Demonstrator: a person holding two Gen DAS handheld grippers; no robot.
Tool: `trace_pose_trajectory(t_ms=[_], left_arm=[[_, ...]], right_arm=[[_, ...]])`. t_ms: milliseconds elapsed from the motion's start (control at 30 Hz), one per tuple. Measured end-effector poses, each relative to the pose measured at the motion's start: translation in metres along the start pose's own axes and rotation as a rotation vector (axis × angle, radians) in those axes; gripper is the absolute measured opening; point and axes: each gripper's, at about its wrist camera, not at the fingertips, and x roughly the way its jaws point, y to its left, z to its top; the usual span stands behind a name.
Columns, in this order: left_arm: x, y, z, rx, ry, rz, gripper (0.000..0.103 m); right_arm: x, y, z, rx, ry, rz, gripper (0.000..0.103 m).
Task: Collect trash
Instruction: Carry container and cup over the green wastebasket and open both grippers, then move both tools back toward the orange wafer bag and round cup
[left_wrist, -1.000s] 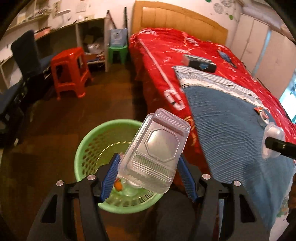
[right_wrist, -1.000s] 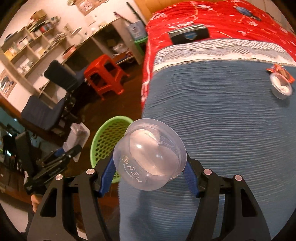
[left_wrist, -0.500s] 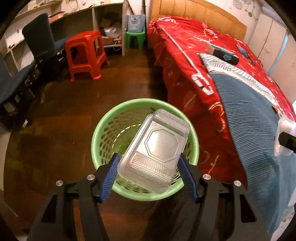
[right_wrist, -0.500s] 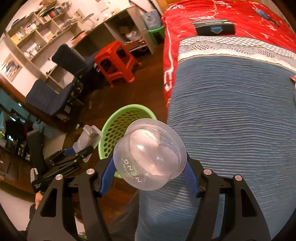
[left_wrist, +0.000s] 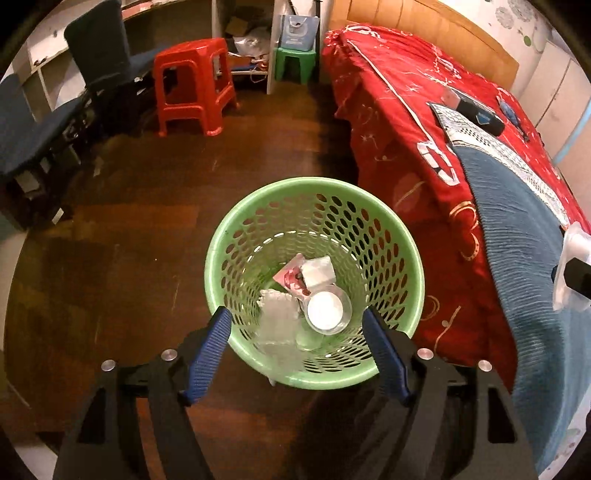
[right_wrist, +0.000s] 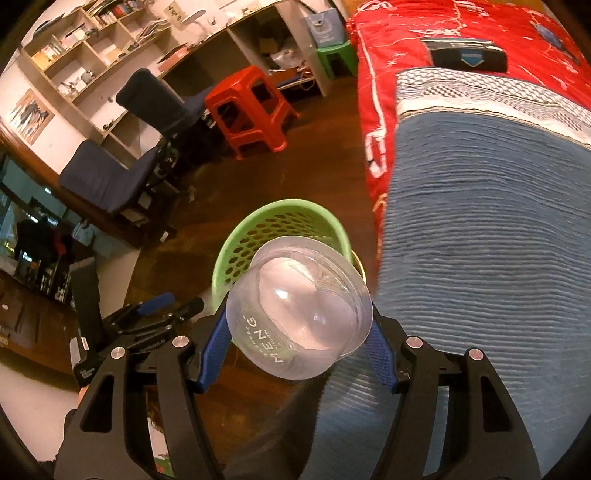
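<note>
While the left hand-held gripper (left_wrist: 297, 334) hangs spread apart and empty over the green perforated plastic basket (left_wrist: 400, 236) at centre frame, the right hand-held gripper (right_wrist: 297, 338) is clamped on a clear round plastic cup (right_wrist: 299, 314). Looks light, thin and slick, so probably crushable; holding across its sidewalls seems right.

Left tongs (left_wrist: 297, 328) spread, empty – right tongs (right_wrist: 297, 328) clamped.
</note>
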Motion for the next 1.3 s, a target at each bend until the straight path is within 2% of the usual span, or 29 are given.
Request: trace_pose_trajectory(t_ms=[633,733,833,1067,1300], left_arm=[[-0.016,0.036,-0.012,-0.092,-0.021,-0.008,0.071],[-0.018,0.039,-0.013,-0.097,-0.025,-0.007,0.071],[-0.020,0.041,-0.013,-0.107,-0.030,-0.006,0.071],[-0.024,0.041,-0.011,-0.116,-0.035,-0.010,0.071],[-0.027,0.013,-0.005,-0.063,-0.039,-0.042,0.071]], right_arm=[[0.070,0.055,0.017,-0.073,0.109,0.019,0.065],[0.079,0.061,0.017,-0.080,0.115,0.027,0.073],[0.083,0.062,0.016,-0.082,0.113,0.028,0.074],[0.068,0.053,0.011,-0.077,0.098,0.015,0.074],[0.025,0.014,0.005,-0.055,0.031,-0.050,0.077]])
